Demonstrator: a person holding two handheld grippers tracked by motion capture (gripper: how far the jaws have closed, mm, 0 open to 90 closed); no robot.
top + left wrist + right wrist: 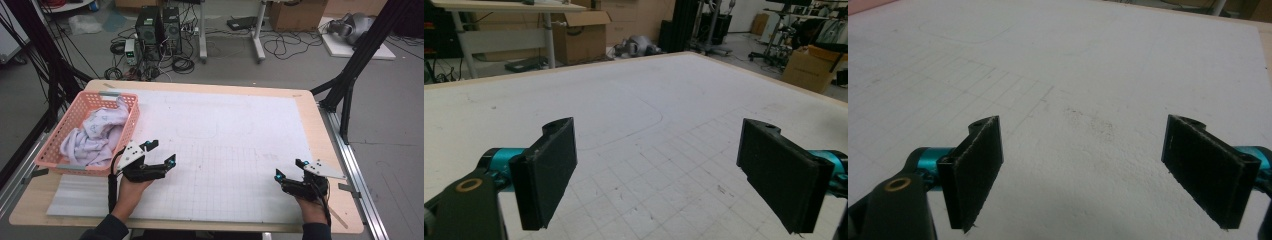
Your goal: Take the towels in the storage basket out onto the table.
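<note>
The left claw [161,152] hovers over the worktop [320,145] near its front-left part, just beside the basket's near right corner; its jaws stand wide apart with nothing between them; in the left gripper view the left claw [659,170] shows two black pads [551,170] with bare gridded sheet in the gap. The right claw [290,169] sits near the front-right corner, well apart from the left one; its jaws are also spread wide and hold nothing; in the right gripper view the right claw [1083,170] frames only the sheet, which bears a faint dark smudge [1093,125] just ahead of the pads [978,170].

A pink basket [132,117] rests along the left edge of the worktop, its long side running from the back-left corner towards the front; a pale cloth [95,135] lies crumpled inside it, filling most of the floor and rising against the far right wall; neither claw touches basket or cloth.

A white sheet [235,130] covers most of the worktop; a grid is drawn on its front half, and a faint curved outline [197,131] is drawn near the middle towards the back. A hand [131,192] and dark sleeve come in at the front edge behind each claw.
</note>
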